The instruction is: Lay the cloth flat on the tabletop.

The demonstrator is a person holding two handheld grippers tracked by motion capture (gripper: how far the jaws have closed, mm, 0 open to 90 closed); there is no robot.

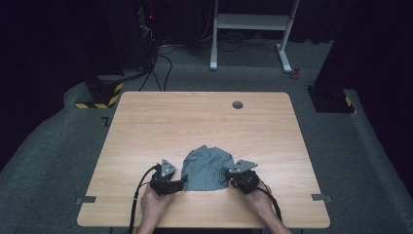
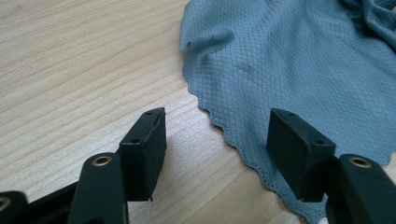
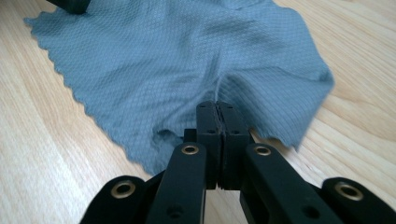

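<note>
A grey-blue cloth with a scalloped hem lies rumpled on the wooden table, near its front edge. My left gripper rests at the cloth's left side. In the left gripper view it stands open, one pad over bare wood and the other over the cloth, so the hem runs between them. My right gripper is at the cloth's right side. In the right gripper view it is shut on the cloth, and a crease rises from the pinched edge.
A round cable hole sits near the table's far edge. Two grey tape marks lie at the front corners. Beyond the table stand a white desk frame and a black-and-yellow striped base on grey carpet.
</note>
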